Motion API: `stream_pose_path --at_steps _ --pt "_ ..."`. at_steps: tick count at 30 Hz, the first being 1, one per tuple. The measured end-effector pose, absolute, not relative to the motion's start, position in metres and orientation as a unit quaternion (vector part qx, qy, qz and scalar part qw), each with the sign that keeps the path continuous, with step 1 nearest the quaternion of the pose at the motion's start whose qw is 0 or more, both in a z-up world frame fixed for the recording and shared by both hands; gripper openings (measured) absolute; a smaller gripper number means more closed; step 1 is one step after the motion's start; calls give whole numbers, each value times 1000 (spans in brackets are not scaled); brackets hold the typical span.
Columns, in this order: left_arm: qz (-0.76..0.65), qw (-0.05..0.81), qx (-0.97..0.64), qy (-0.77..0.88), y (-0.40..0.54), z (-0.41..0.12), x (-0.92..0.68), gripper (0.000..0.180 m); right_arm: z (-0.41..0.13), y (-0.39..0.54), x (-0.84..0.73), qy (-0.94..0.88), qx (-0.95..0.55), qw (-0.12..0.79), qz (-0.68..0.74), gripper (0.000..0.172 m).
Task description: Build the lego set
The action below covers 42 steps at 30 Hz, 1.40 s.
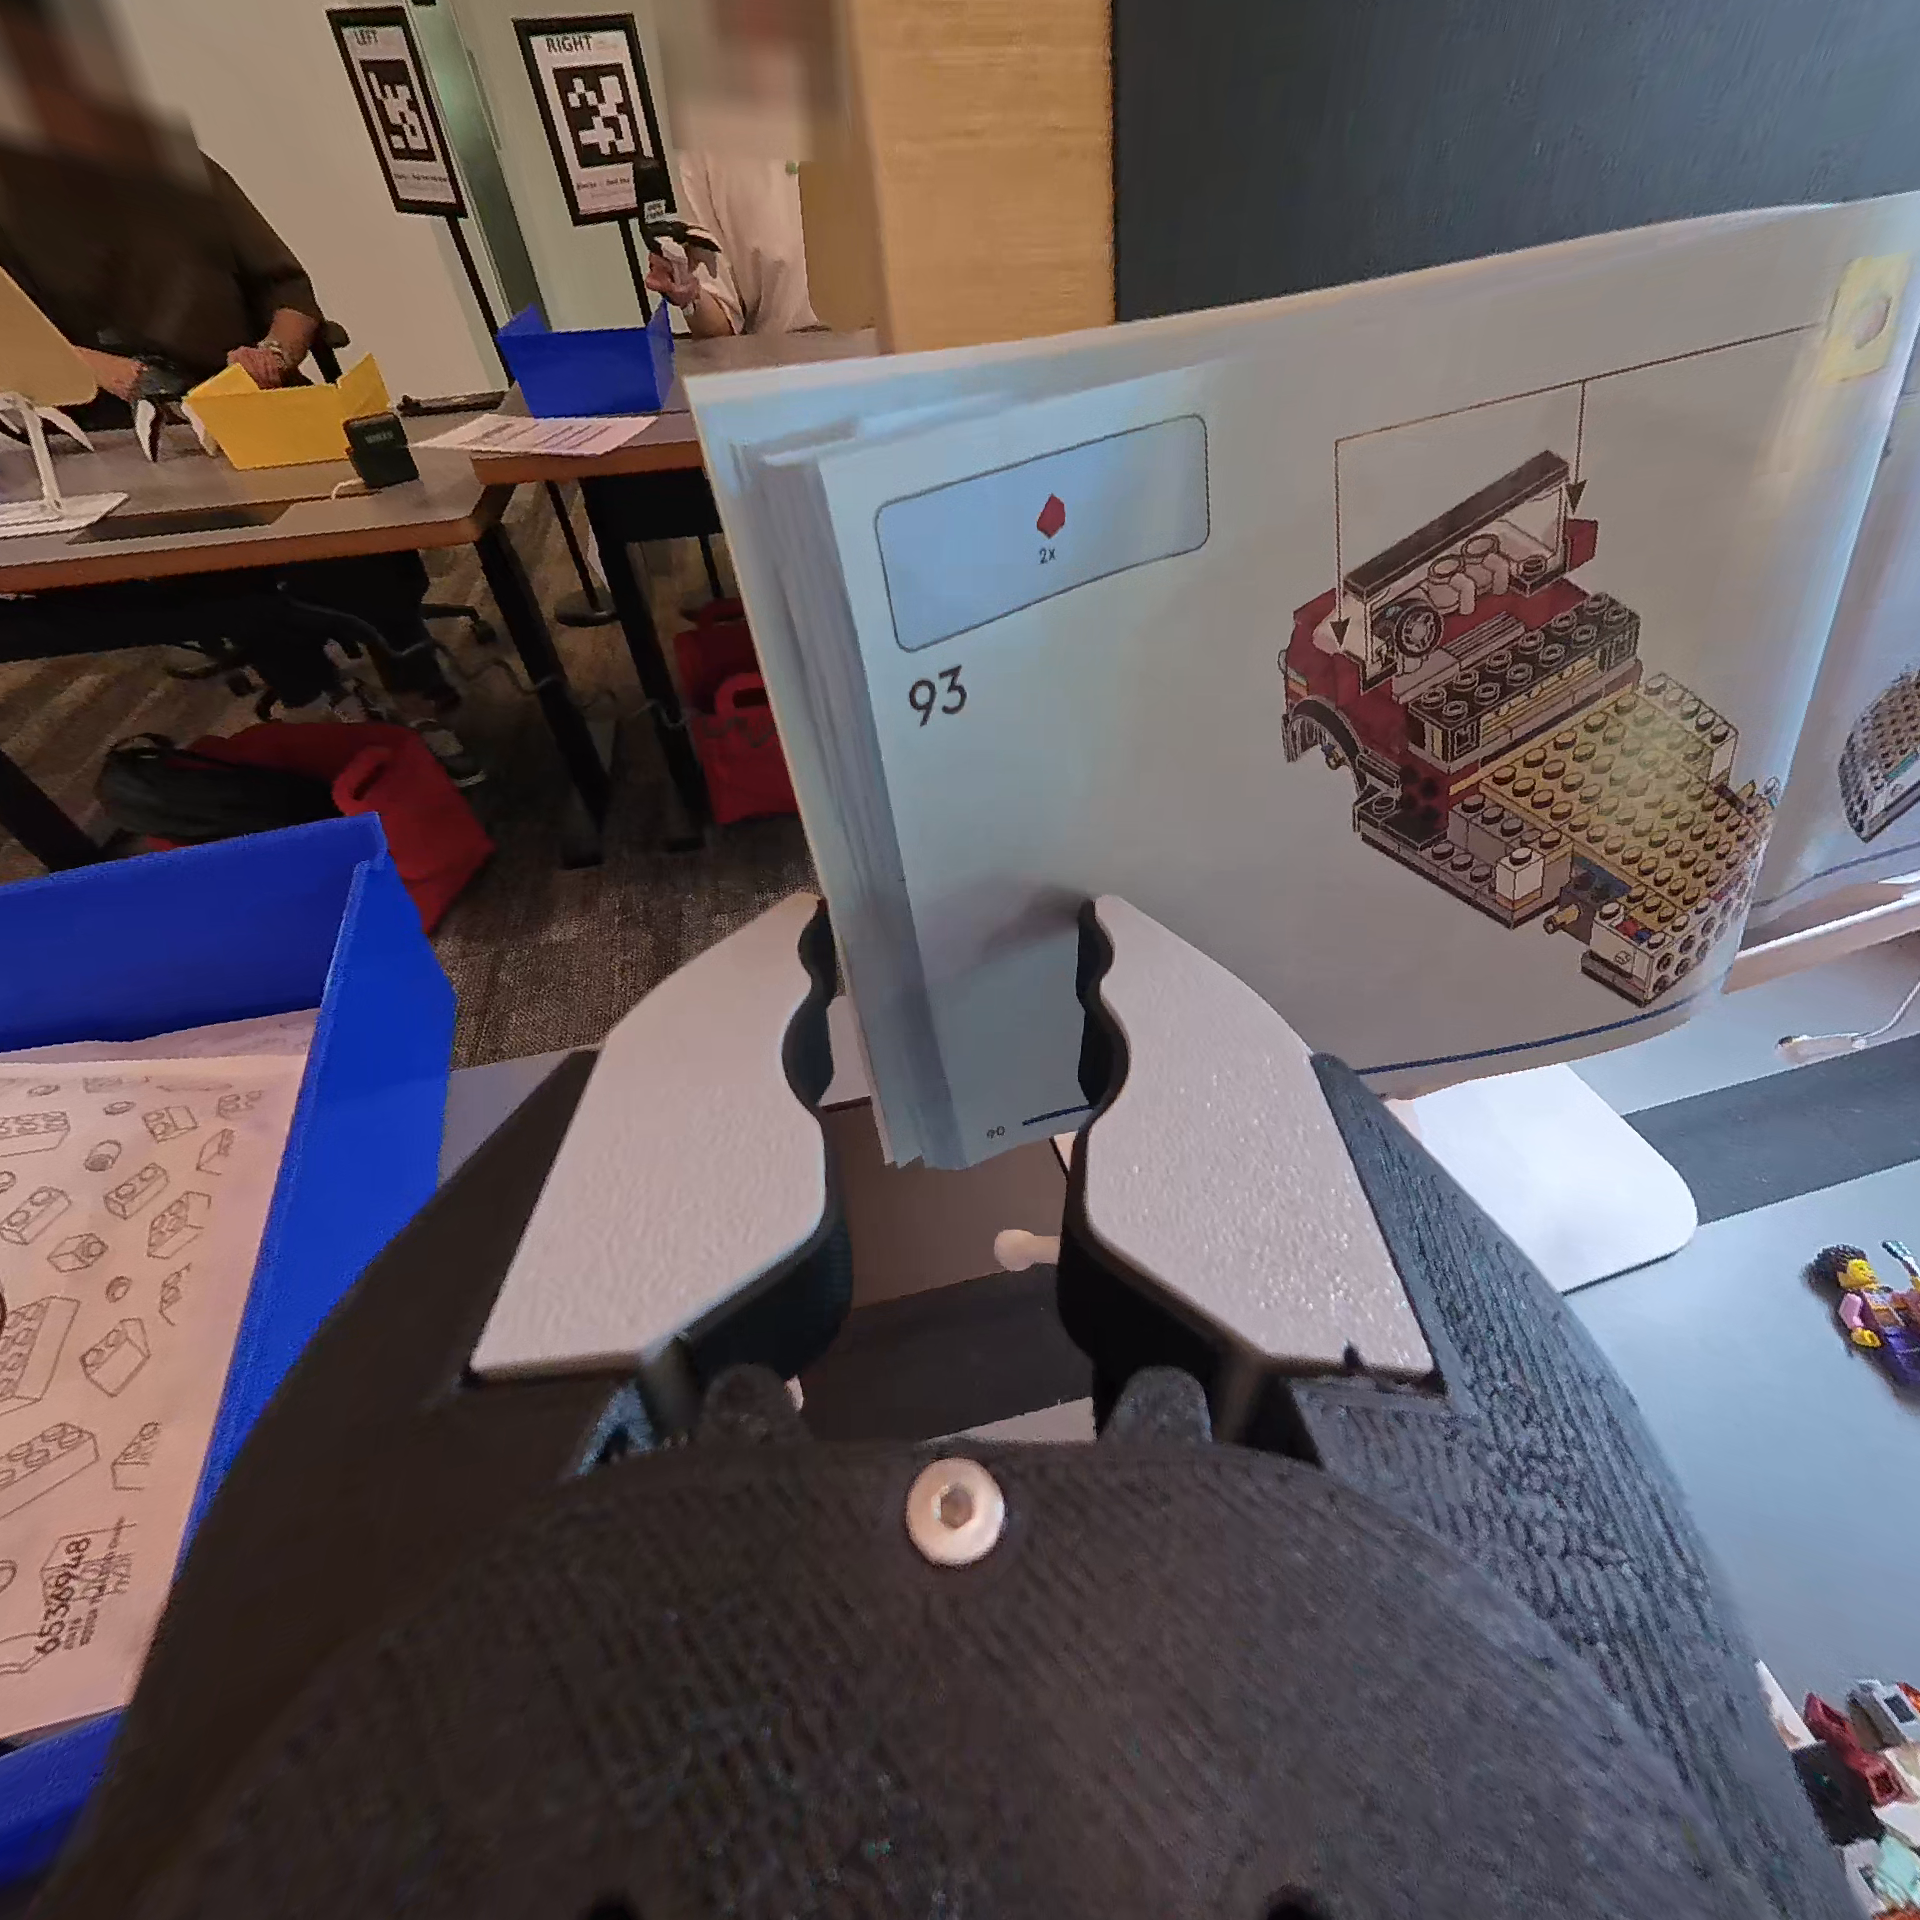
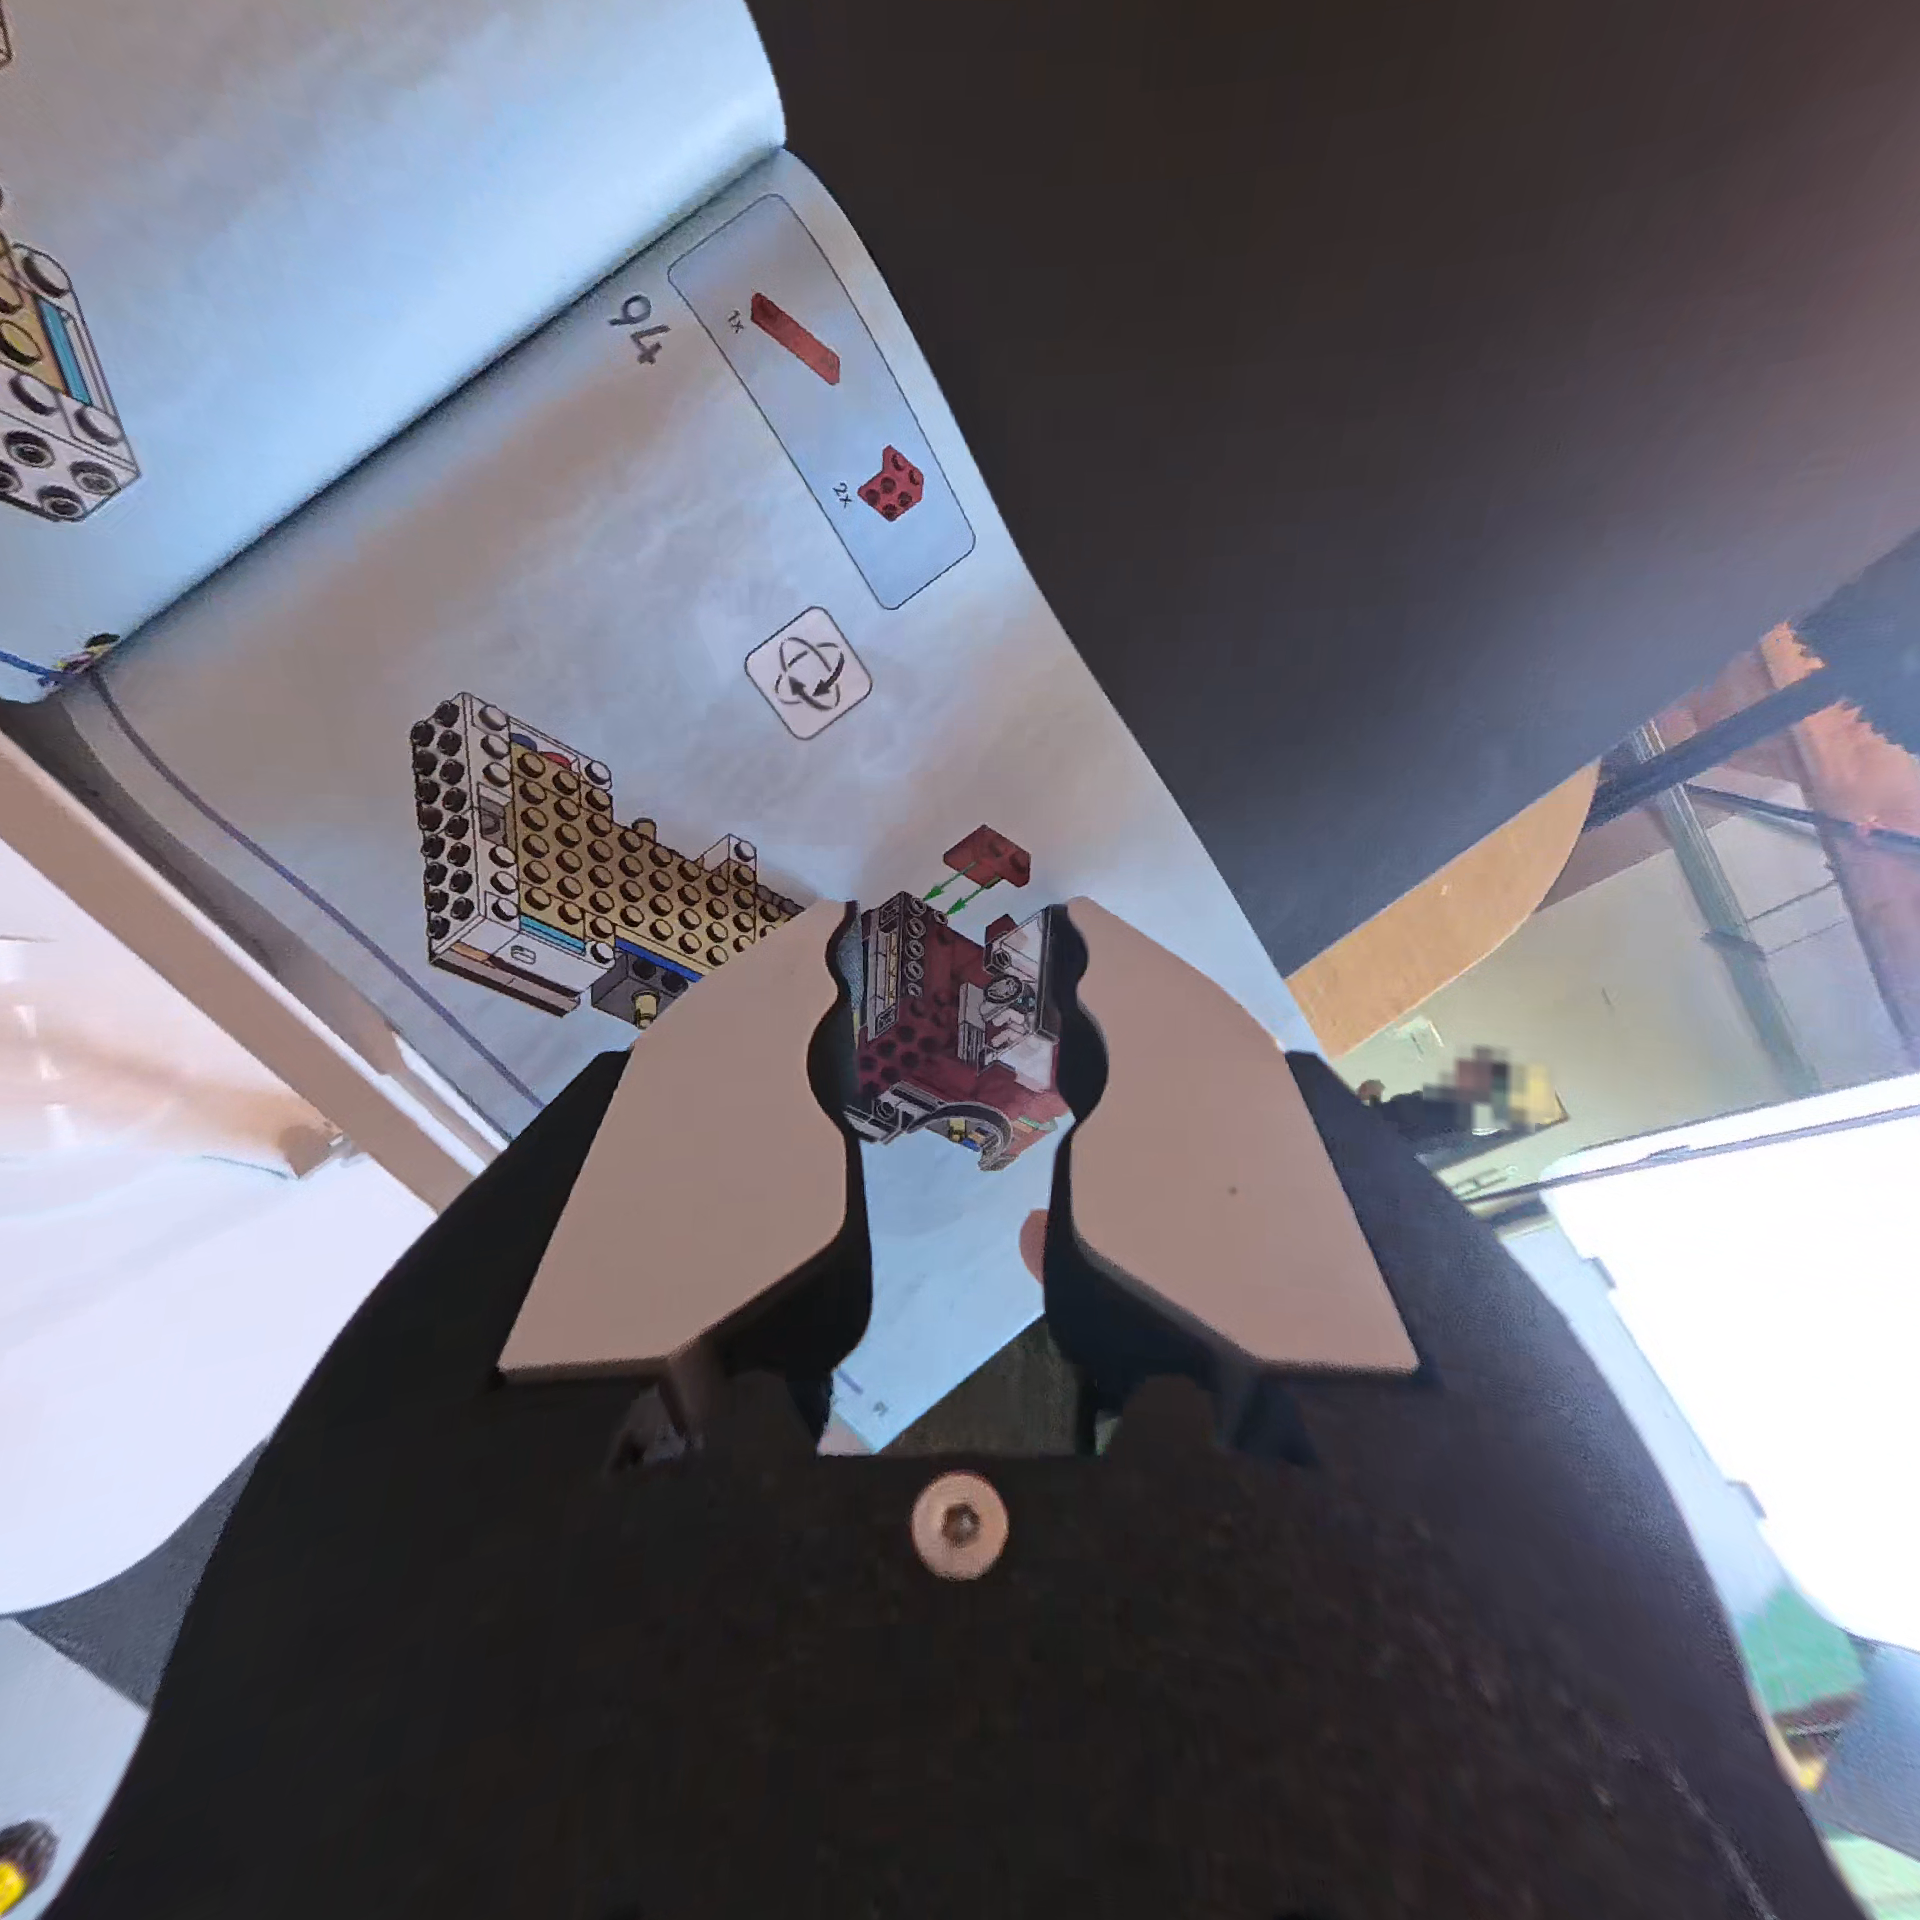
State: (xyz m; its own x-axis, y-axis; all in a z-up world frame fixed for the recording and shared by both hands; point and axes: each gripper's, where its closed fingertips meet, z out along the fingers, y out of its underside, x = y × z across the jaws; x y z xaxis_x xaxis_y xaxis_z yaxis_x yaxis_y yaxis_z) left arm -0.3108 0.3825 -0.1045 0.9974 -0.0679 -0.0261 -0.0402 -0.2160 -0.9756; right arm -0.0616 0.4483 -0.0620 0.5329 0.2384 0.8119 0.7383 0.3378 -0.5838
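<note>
An open brick-building instruction booklet (image 1: 1143,779) stands upright on a white stand (image 1: 1538,1174). My left gripper (image 1: 956,914) is open around the lower near corner of the thick left stack of pages. Its right fingertip (image 1: 1101,935) touches the page face, where a small shadow shows, and its left fingertip (image 1: 810,945) lies by the back of the stack. In the right wrist view the right-hand page (image 2: 623,582) curls up toward the camera. My right gripper (image 2: 956,914) is open in front of that page, which shows through the gap; nothing is between its pads.
A blue bin (image 1: 343,1039) holding a printed paper bag (image 1: 104,1247) stands at my left. A minifigure (image 1: 1870,1309) and loose bricks (image 1: 1860,1745) lie on the table at right. People sit at far tables with a yellow bin (image 1: 291,416) and a blue bin (image 1: 587,364). Tip to tip, the grippers are about 25 cm apart. The minifigure (image 1: 1870,1309) lies some 25 cm from my right tips, 35 cm from my left tips.
</note>
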Motion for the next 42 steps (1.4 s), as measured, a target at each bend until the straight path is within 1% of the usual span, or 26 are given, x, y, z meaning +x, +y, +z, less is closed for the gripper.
stream_pose_path --at_steps 6,11,13,16,18,21,24,26,27,29,30,31,33,36,38,40,42 --pt "-9 620 -784 42 381 -110 -310 45 -83 449 -28 -379 -629 677 -57 50" --pt "-16 619 -784 42 381 -110 -310 45 -109 460 1 -334 -696 636 9 77" --pt "-14 622 -782 45 382 -108 -310 45 -112 464 3 -320 -713 622 44 83" --pt "3 636 -770 59 385 -97 -310 43 -115 466 5 -304 -733 602 85 86" --pt "20 639 -766 73 387 -90 -310 43 -118 464 7 -294 -736 604 87 83" --pt "34 639 -763 86 388 -85 -309 43 -117 458 13 -286 -722 628 39 80" --pt "30 636 -767 75 386 -89 -311 43 -93 438 6 -299 -663 686 -19 69" --pt "33 639 -764 76 386 -90 -311 43 -77 418 -14 -323 -626 709 -26 62" --pt "34 640 -763 76 386 -90 -311 43 -72 405 -32 -350 -607 714 -12 52" --pt "35 640 -764 74 385 -91 -311 43 -73 376 -79 -432 -569 698 46 26" --pt "38 639 -765 73 386 -90 -311 43 -76 366 -100 -464 -559 685 64 17" --pt "41 638 -765 73 386 -90 -311 43 -80 361 -118 -491 -554 668 69 15" --pt "46 637 -766 73 386 -90 -310 43 -86 363 -147 -525 -553 644 59 17" --pt "48 635 -768 72 384 -90 -310 43 -91 394 -160 -513 -592 622 -14 21" --pt "61 632 -770 55 378 -89 -317 41 -93 400 -166 -508 -607 611 -24 22" --pt "35 648 -760 24 362 -83 -314 42 -94 399 -168 -508 -612 606 -35 21" --pt "-34 667 -744 -13 343 -84 -299 42 -94 399 -168 -507 -608 609 -43 22"
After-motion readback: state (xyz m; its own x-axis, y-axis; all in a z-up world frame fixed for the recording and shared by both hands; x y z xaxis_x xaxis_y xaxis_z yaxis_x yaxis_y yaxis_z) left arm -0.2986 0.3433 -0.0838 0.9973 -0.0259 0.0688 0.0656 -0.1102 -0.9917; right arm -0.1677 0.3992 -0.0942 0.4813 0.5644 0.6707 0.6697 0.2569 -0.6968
